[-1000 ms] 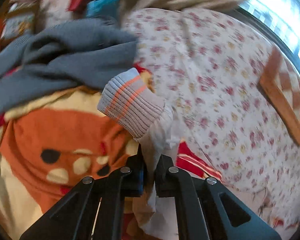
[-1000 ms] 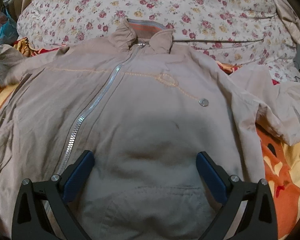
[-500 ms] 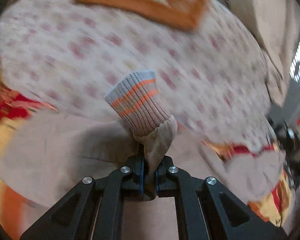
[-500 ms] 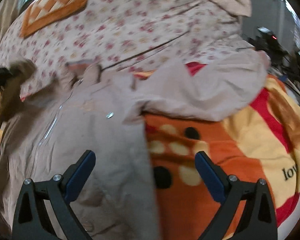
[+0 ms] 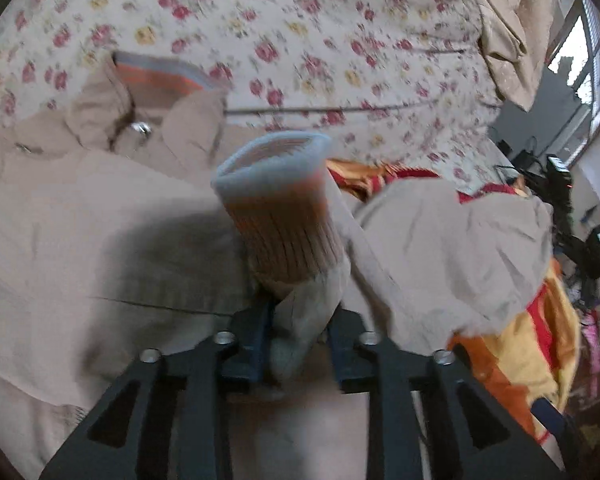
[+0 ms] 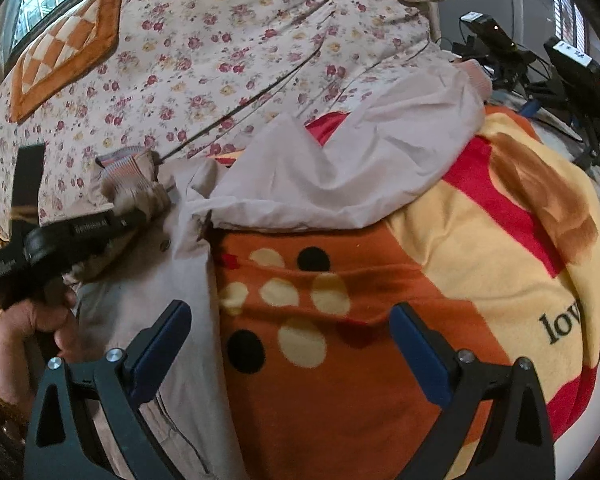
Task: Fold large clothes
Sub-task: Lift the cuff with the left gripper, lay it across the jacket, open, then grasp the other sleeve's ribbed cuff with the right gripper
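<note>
Tightly pinched in the left claw [image 5: 296, 332] is the beige sleeve just below its ribbed cuff [image 5: 278, 208], which stands up over the jacket [image 5: 100, 248] spread on the bed. Beyond its collar [image 5: 148, 92] lies a floral quilt [image 5: 300, 20]. Apart, the right claw [image 6: 288, 344] gapes empty above an orange blanket [image 6: 340, 360], the other sleeve [image 6: 360, 160] lying ahead.

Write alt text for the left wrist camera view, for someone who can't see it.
The left gripper pinches a beige jacket sleeve just below its ribbed cuff, held above the jacket spread on a bed. A floral quilt lies behind.
</note>
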